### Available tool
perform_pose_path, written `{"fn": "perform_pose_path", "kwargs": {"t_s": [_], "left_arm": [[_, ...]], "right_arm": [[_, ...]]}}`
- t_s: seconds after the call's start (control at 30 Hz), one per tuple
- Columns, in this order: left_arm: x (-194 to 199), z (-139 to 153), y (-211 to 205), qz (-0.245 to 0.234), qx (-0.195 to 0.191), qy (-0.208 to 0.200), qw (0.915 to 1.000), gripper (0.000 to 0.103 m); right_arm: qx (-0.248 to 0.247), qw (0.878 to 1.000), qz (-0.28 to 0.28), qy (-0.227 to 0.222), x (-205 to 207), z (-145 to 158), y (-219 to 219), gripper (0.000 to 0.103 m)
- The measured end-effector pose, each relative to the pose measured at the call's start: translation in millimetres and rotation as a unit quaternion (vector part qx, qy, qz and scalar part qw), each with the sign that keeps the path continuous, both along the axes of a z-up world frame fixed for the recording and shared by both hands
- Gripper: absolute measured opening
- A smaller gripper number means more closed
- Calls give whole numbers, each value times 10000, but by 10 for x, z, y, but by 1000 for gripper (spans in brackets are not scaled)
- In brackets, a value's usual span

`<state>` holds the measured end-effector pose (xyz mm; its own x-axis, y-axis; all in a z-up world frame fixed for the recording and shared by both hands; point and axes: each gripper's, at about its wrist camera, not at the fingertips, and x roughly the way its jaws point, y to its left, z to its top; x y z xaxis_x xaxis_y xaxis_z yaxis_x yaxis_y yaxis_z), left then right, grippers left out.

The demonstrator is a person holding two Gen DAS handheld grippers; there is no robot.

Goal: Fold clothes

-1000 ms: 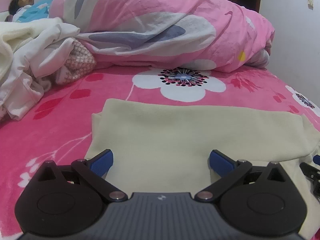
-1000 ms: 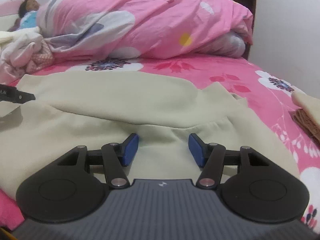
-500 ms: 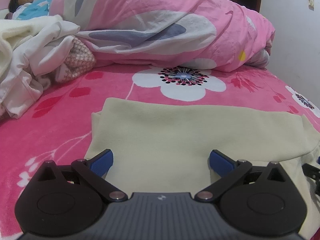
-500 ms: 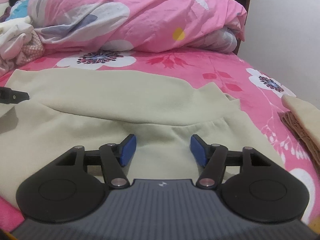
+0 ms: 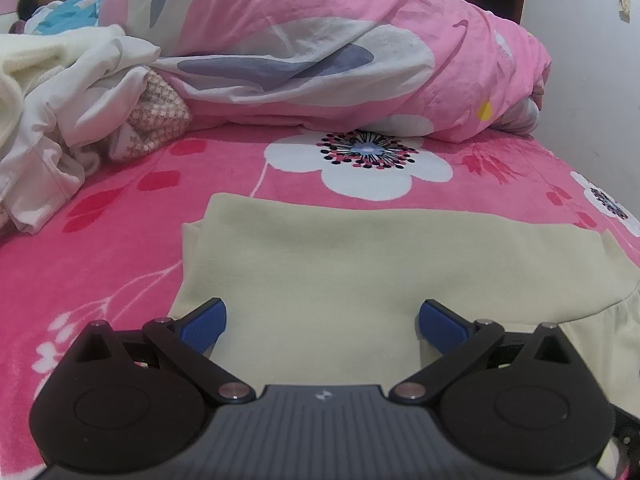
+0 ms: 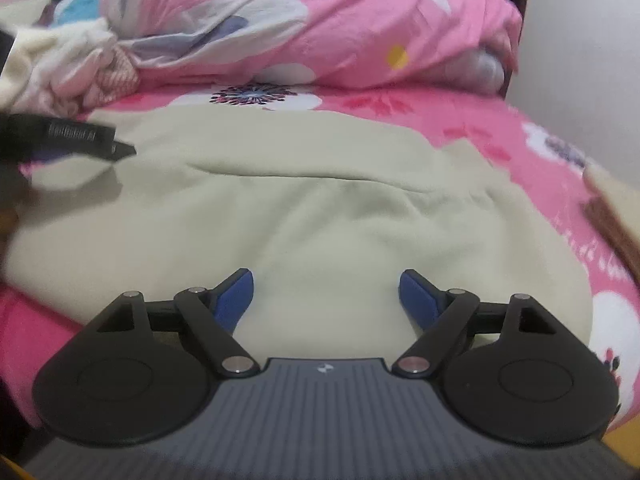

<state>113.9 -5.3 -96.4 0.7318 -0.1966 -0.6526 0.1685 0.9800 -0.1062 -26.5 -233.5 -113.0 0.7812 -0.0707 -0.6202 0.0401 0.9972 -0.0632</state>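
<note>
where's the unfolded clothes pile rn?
In the left wrist view, the pile of white clothes sits at the far left on the pink bed sheet, against the rolled duvet, left of the cream garment.

Left wrist view: low over the bed (image 5: 120, 248), close behind the left claw (image 5: 322, 320), facing the duvet (image 5: 320, 60). Right wrist view: same heading (slightly blurred), from further right. Both share the cream garment (image 5: 320, 272) (image 6: 300, 208) and duvet (image 6: 320, 20).
</note>
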Motion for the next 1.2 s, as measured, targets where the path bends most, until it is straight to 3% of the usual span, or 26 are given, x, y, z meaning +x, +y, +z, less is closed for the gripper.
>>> {"fn": "perform_pose_path", "kwargs": {"t_s": [0.2,0.37,0.5,0.67,0.8,1.0,1.2], "left_arm": [[4,2,-2,4,3,12,10000,103],[-1,-2,-19,2,45,-11,10000,103],[-66,49,-14,-57,130,-192,9997,103],[-399,269,-109,-235,548,-671,9960,103],[-698,385,-160,-458,629,-685,9946,103],[-1062,220,-232,-672,731,-509,9938,103],[-1114,118,-191,-687,634,-525,9942,103]], "right_arm": [[6,10000,-13,-42,-140,218,58,81],[56,9999,107,43,-203,-31,-2,83],[60,9999,90,-5,-183,-44,3,84],[65,9999,88,-134,-213,-73,4,84],[38,9997,81,-224,-225,-91,14,85],[52,9994,94,-331,-252,-111,12,85],[51,9993,100,-353,-255,-117,16,85]]}}
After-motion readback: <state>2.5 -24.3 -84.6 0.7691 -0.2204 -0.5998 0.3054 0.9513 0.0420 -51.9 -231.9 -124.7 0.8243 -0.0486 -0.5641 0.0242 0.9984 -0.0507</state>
